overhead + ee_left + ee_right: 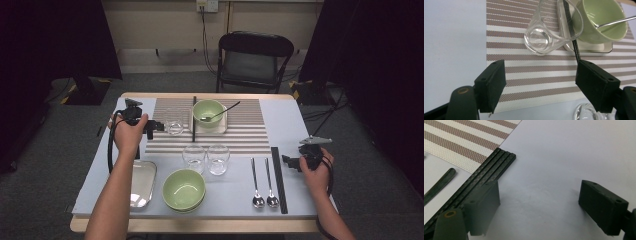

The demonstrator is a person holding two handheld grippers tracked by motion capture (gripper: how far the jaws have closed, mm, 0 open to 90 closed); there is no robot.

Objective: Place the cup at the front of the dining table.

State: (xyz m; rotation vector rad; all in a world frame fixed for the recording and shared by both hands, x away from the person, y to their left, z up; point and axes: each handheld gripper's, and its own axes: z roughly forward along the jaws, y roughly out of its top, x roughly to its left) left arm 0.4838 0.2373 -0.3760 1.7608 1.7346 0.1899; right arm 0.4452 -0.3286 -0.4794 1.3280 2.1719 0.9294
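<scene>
My left gripper [158, 126] hovers over the left part of the striped placemat [250, 136], jaws open and pointing at a clear glass [174, 126]. In the left gripper view the left gripper [540, 82] holds nothing, and the glass [544, 37] stands a little beyond its pads. Behind the glass, a green bowl [604, 22] with a spoon in it sits on a small tray, and a black chopstick pair [574, 42] lies beside that tray. My right gripper [289, 161] rests low at the table's right, open and empty. In its own view, this gripper [539, 205] lies beside another black chopstick pair [486, 177].
Two more glasses [194, 157] [218, 159] stand at the placemat's front edge. Nearer the person are stacked green bowls [184, 189], a metal tray [142, 182] and two spoons [257, 182] [270, 182]. A black chair [255, 60] stands behind the table.
</scene>
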